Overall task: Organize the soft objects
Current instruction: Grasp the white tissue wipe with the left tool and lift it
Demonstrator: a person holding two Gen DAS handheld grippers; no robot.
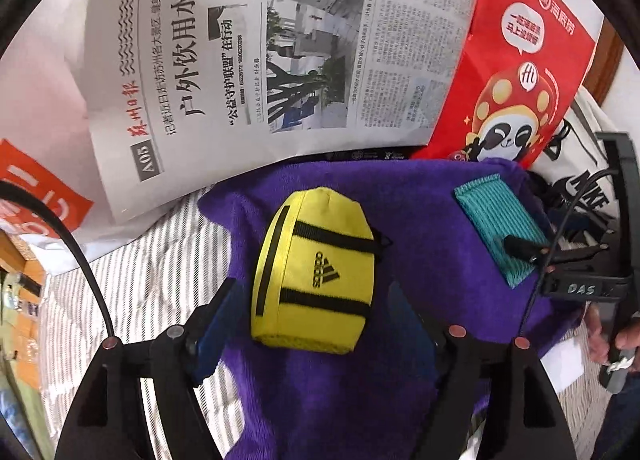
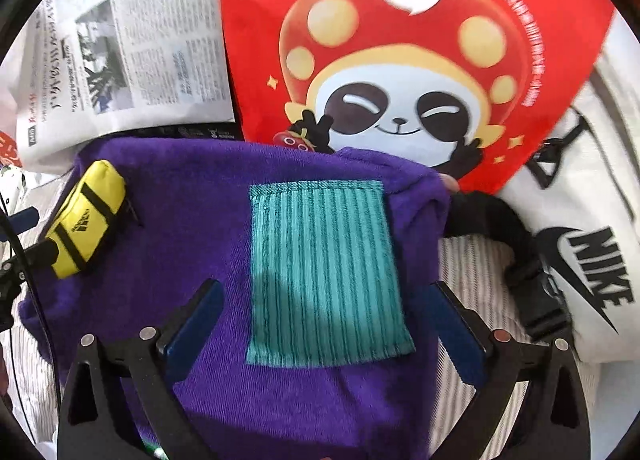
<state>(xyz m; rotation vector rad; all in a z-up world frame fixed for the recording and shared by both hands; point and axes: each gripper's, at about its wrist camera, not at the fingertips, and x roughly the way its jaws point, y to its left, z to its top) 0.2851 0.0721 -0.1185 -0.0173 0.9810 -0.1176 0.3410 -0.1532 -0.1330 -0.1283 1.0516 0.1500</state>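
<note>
A yellow zip pouch (image 1: 316,272) with black straps lies on a purple towel (image 1: 320,400). My left gripper (image 1: 312,288) stands open around the pouch, one finger on each side, and neither pad touches it. A ribbed teal cloth (image 2: 324,272) lies flat on the same purple towel (image 2: 180,200). My right gripper (image 2: 323,286) is open wide, with a blue pad on either side of the cloth. The left wrist view shows the teal cloth (image 1: 500,228) at the right, with the right gripper's fingers (image 1: 524,250) over it. In the right wrist view the yellow pouch (image 2: 86,220) is at the far left.
A newspaper (image 1: 260,60) and a red panda-print bag (image 2: 400,60) lie behind the towel. A white sports bag (image 2: 592,260) and a black buckled strap (image 2: 532,276) are to the right. Striped bedding (image 1: 140,280) lies underneath. A person's hand (image 1: 624,340) is at the right edge.
</note>
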